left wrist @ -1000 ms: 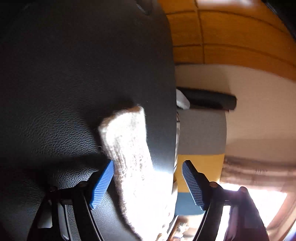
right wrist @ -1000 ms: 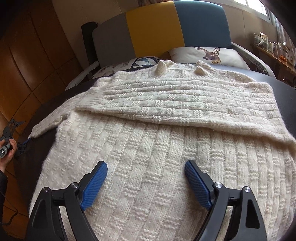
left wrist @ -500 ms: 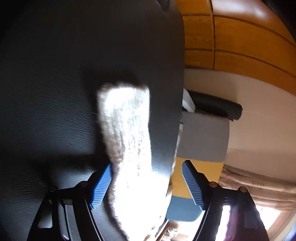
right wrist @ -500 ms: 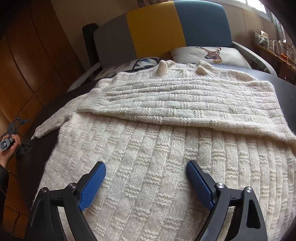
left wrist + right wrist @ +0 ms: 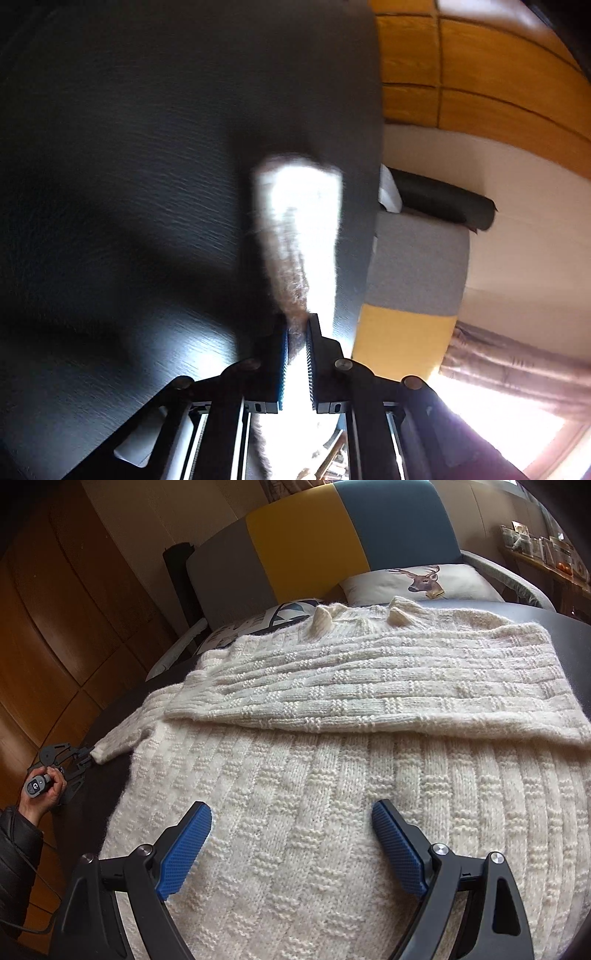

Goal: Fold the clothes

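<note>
A cream cable-knit sweater (image 5: 332, 775) lies spread over a black round table (image 5: 576, 635), with one sleeve folded across its chest. Its other sleeve (image 5: 122, 738) stretches out to the left edge. My left gripper (image 5: 295, 332) is shut on that sleeve's cuff (image 5: 299, 206), which looks washed out and blurred in the left wrist view. The right wrist view shows the same left gripper (image 5: 86, 758) pinching the cuff, with a hand (image 5: 44, 786) on its handle. My right gripper (image 5: 291, 845) hovers open over the sweater's lower body, nothing between its blue pads (image 5: 184, 853).
Behind the table stands a sofa (image 5: 303, 542) in grey, yellow and blue, with a deer-print cushion (image 5: 421, 581) and a patterned cushion (image 5: 258, 624). Wood panelling (image 5: 55, 609) covers the left wall. A shelf with small items (image 5: 546, 550) sits far right.
My left gripper has gone from open around the sleeve cuff to shut on it. The right gripper has stayed open and drifted slightly over the sweater.
</note>
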The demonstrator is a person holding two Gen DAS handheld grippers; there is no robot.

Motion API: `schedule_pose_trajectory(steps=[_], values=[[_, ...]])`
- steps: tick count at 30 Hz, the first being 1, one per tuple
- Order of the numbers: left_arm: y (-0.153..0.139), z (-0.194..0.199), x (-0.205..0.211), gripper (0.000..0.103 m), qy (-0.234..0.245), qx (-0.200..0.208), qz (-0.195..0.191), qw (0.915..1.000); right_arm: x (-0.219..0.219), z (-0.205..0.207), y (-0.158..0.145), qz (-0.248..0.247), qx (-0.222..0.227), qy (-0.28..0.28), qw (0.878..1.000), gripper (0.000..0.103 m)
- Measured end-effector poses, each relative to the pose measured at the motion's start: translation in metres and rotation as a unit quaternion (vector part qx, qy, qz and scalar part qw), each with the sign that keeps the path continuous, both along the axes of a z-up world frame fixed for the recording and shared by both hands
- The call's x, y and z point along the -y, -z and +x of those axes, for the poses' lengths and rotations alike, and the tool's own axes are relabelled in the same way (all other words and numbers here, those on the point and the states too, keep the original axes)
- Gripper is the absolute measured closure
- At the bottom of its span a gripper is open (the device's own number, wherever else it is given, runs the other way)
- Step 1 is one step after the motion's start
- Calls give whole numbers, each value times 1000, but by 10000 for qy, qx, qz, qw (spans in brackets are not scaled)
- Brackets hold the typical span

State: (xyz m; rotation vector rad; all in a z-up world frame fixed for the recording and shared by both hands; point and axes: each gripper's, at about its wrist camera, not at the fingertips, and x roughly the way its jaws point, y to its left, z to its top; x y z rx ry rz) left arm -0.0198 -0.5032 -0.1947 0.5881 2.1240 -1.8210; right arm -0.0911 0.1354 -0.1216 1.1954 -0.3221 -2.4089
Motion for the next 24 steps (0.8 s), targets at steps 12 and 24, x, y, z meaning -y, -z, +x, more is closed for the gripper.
schedule_pose_trajectory(steps=[12, 24], values=[[-77, -84, -147, 96, 1982, -834, -663, 9743, -7, -1, 0, -364, 26, 74, 9993, 11], [-53, -141, -337, 97, 4082, -433, -1118, 9050, -10, -4, -13, -375, 144, 57, 9992, 12]])
